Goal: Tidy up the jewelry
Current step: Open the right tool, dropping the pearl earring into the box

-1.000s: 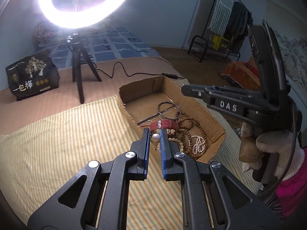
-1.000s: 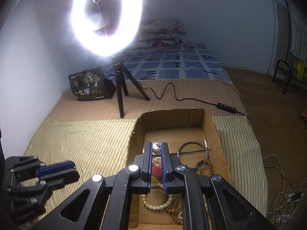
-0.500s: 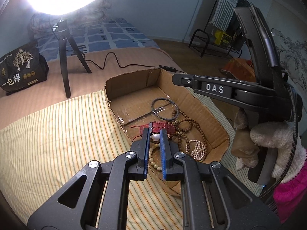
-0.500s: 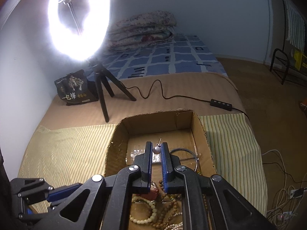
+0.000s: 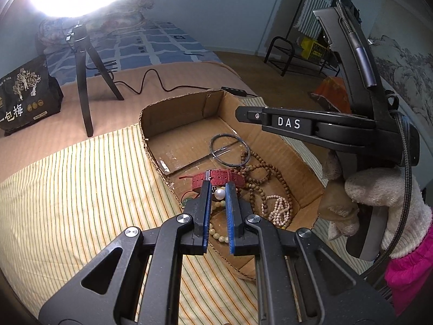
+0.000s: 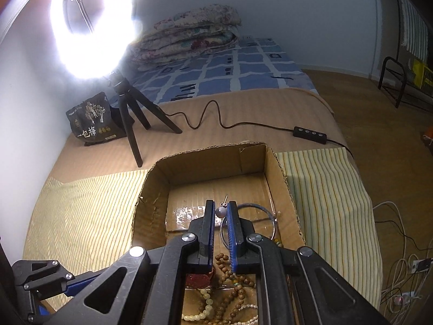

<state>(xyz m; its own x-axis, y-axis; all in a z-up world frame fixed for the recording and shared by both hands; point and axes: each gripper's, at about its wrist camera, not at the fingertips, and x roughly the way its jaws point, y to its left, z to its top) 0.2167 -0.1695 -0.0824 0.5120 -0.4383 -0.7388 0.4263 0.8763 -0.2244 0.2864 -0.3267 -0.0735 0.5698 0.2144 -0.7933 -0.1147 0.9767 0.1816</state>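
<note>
A cardboard box (image 5: 173, 116) (image 6: 205, 162) sits on a striped cloth. It holds a red strap bracelet (image 5: 216, 178), a dark bangle (image 5: 230, 150) (image 6: 259, 208), brown bead strands (image 5: 268, 173) (image 6: 232, 279) and pearl strands (image 5: 278, 208). My left gripper (image 5: 218, 193) is shut on a white pearl earring (image 5: 219, 193), over the box's near left edge. My right gripper (image 6: 221, 212) is shut on a grey pearl earring (image 6: 221, 212) with its post sticking up, above the box's middle. The right gripper also shows in the left wrist view (image 5: 311, 127).
A ring light on a tripod (image 6: 132, 124) stands behind the box, its cable and switch (image 6: 310, 135) trailing right. A black printed bag (image 6: 92, 122) sits by the wall. The striped cloth (image 5: 81, 189) covers the bed's near part. Cables (image 6: 400, 265) lie on the floor at right.
Both grippers have moved forward over the box, each keeping its pearl earring. The right gripper went from the near end toward the box's middle.
</note>
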